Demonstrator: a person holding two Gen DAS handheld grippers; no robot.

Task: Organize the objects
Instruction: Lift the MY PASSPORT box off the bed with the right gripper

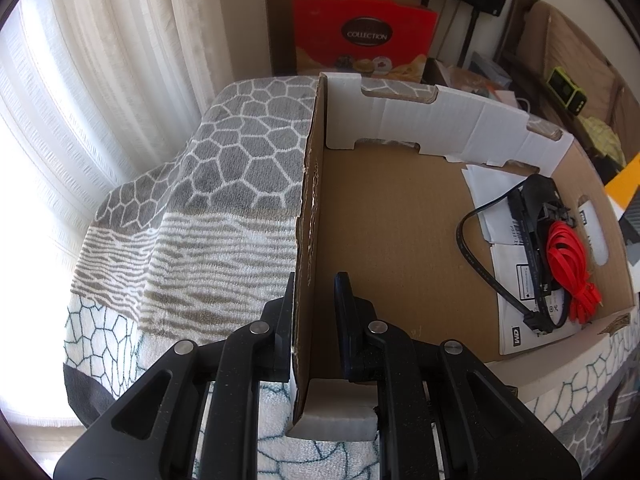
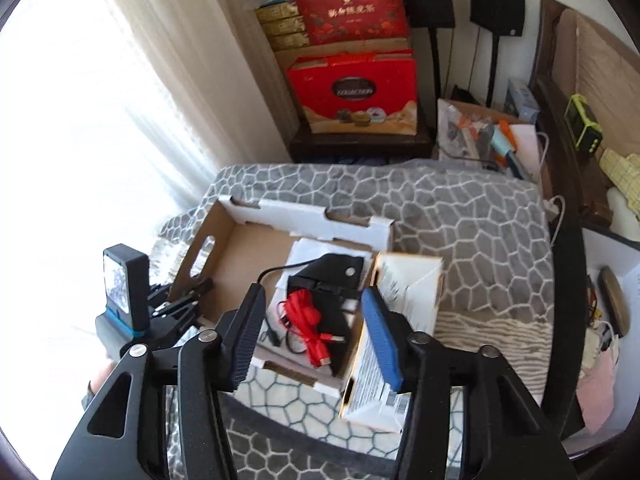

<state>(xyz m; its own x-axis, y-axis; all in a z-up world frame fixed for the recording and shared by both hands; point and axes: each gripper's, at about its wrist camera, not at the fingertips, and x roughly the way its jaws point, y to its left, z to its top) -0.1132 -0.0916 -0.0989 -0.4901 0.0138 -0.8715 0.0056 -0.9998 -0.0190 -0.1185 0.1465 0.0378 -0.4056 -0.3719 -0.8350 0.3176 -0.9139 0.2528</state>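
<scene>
Clamped by left gripper point(image 1: 314, 288) fingers on cardboard tray point(image 1: 308, 220) wall atop patterned blanket point(image 1: 224, 184); cables point(image 2: 316, 320) and papers already inside, right gripper point(image 2: 310, 320) fingers apart, empty, above; white box point(image 2: 396, 292) seemingly left.

A: Where's the box point(image 1: 392, 220) sitting?

B: On the blanket point(image 1: 208, 184), on top of the bed.

A: And inside it?

B: Papers point(image 1: 508, 248) flat on the floor at the right side. A pouch point(image 1: 538, 196) lies on them, and cables point(image 1: 564, 264) lie in front of the pouch.

A: Behind the bed?

B: Gift bags point(image 2: 352, 92) stacked by the curtain point(image 1: 120, 60).
</scene>
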